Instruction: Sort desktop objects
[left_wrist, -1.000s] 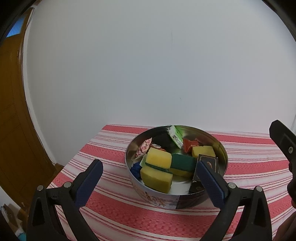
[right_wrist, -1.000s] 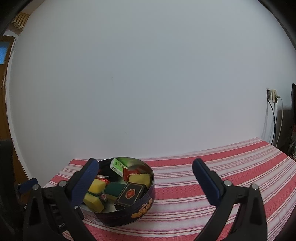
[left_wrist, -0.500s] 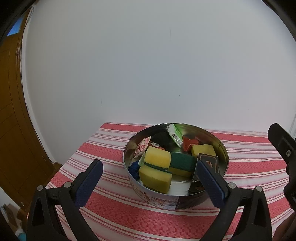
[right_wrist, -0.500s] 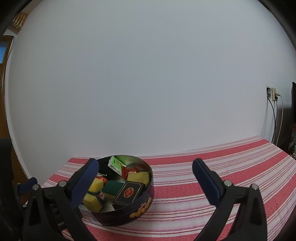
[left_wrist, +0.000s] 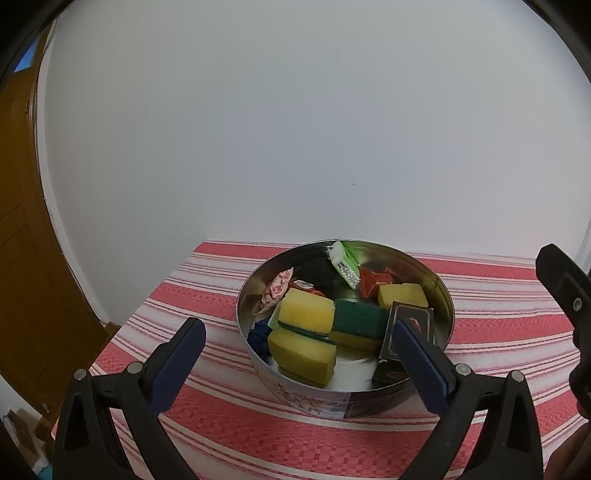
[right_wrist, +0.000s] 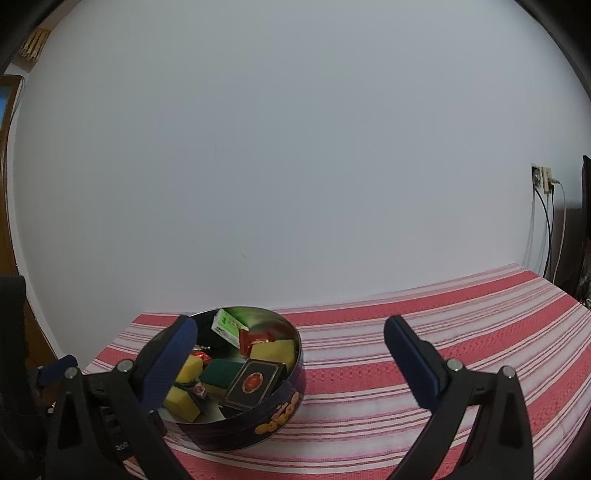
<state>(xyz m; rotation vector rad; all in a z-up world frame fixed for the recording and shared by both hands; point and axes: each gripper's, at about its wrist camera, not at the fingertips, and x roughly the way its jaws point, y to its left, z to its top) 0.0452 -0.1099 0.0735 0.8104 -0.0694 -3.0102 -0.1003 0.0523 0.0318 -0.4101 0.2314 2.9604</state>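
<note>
A round metal tin (left_wrist: 441, 291) (right_wrist: 284, 406) stands on the red-striped tablecloth. It holds yellow-green sponges (left_wrist: 306, 314) (right_wrist: 183, 404), a black card box (left_wrist: 410, 321) (right_wrist: 255, 382), a green packet (left_wrist: 345, 260) (right_wrist: 227, 325), red wrappers (left_wrist: 375, 278) and a blue item (left_wrist: 258, 334). My left gripper (left_wrist: 295, 362) is open and empty, just in front of the tin. My right gripper (right_wrist: 291, 360) is open and empty, with its left finger over the tin's left side.
The tablecloth (right_wrist: 424, 332) stretches to the right of the tin. A white wall stands close behind. A wooden door (left_wrist: 26, 277) is at the left. A wall socket with cables (right_wrist: 543, 181) is at the far right. The right gripper's finger (left_wrist: 565, 284) shows in the left wrist view.
Both grippers have moved slightly closer to the tin, which sits a little larger and lower in view. Both stay open and empty.
</note>
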